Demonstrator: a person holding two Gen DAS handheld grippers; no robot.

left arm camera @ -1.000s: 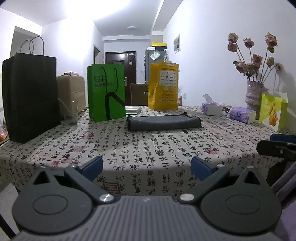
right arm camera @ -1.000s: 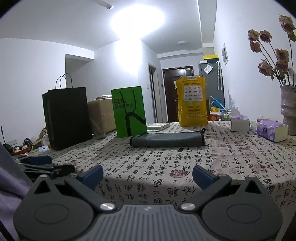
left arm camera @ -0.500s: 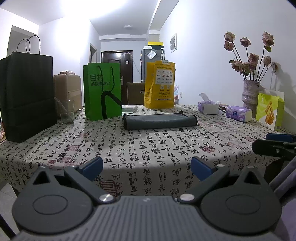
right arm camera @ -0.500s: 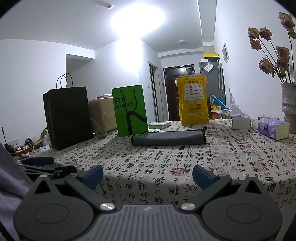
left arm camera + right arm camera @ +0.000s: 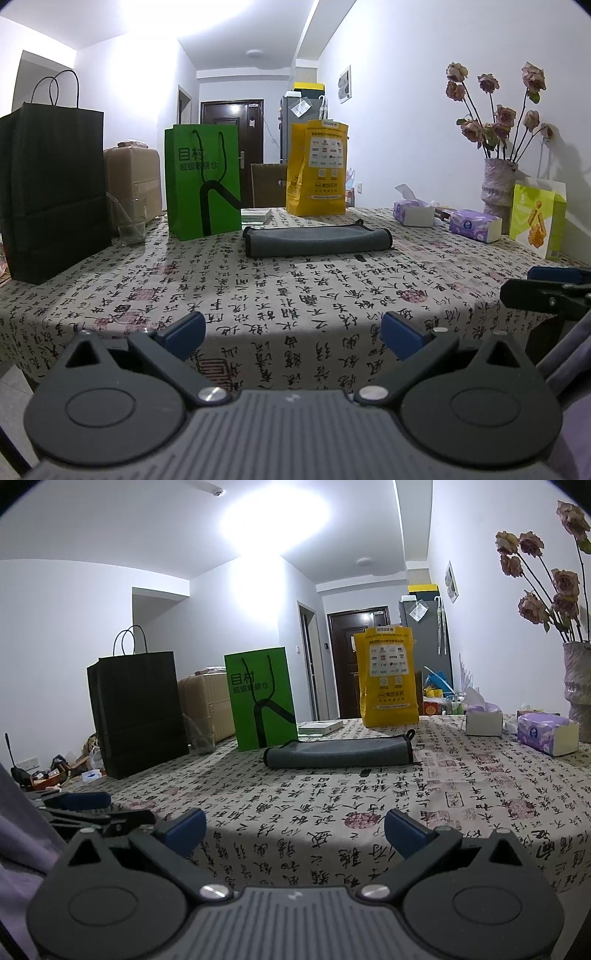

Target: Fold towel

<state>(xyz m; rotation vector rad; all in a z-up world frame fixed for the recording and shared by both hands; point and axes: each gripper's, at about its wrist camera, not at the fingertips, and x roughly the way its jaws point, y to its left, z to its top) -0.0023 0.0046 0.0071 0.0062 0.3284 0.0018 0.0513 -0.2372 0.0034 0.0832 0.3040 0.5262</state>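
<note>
A grey towel [image 5: 317,242] lies folded flat on the table with the calligraphy-print cloth [image 5: 295,295], past the middle; it also shows in the right wrist view [image 5: 340,752]. My left gripper [image 5: 293,332] is open and empty, held at the table's near edge, well short of the towel. My right gripper [image 5: 295,829] is open and empty, also at the near edge. Each gripper shows at the side of the other's view: the right one [image 5: 550,291] and the left one [image 5: 85,808].
A black paper bag [image 5: 51,192], a glass [image 5: 131,221], a green bag [image 5: 203,181] and a yellow bag [image 5: 317,166] stand behind the towel. Tissue boxes [image 5: 474,225], a vase of dried roses [image 5: 496,192] and a light green bag [image 5: 537,216] stand at the right.
Both grippers have dropped and tilted slightly, so the table appears a little lower and flatter in view. The towel has not moved. Both grippers stay open.
</note>
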